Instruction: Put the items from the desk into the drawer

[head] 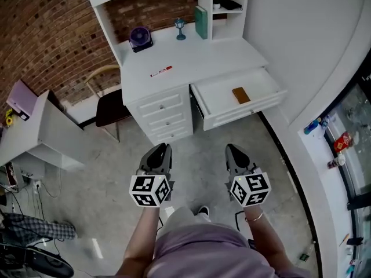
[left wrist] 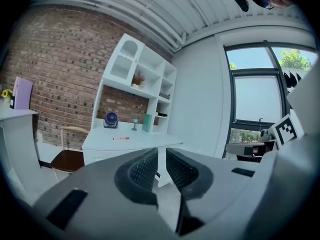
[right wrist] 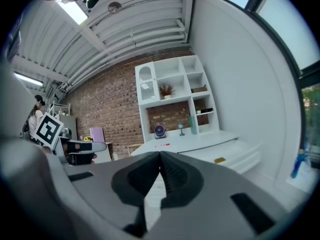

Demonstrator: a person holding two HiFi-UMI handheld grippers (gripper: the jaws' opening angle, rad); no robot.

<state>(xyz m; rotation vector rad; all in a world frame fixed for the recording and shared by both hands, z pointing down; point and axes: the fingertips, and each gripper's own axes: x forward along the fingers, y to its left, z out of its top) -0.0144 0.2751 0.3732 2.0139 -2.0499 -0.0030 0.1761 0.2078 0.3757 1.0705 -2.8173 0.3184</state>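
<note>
Left tool: jaws a narrow slit apart, nothing between them. Right tool: jaws closed tip to tip, empty. Both point forward and slightly down, side by side over the floor, well short of the desk.

Finding: the nearest loose item is the marker. It lies flat on the front left part of the desk, almost straight ahead of my left tool and clearly off to the left of my right one, so the left tool is the nearer. Its long axis runs across my line of approach, roughly parallel to the desk's front edge, with its right end a little farther back. In my judgement jaws coming in from the front would need to straddle it across the barrel, and the present slit looks too narrow for that.

Farther back on the desk stand a fan, a small lamp and a book, all apart from the marker.

The drawer is pulled out at the desk's right, ahead of my right tool, with a tan block already lying in it.
</note>
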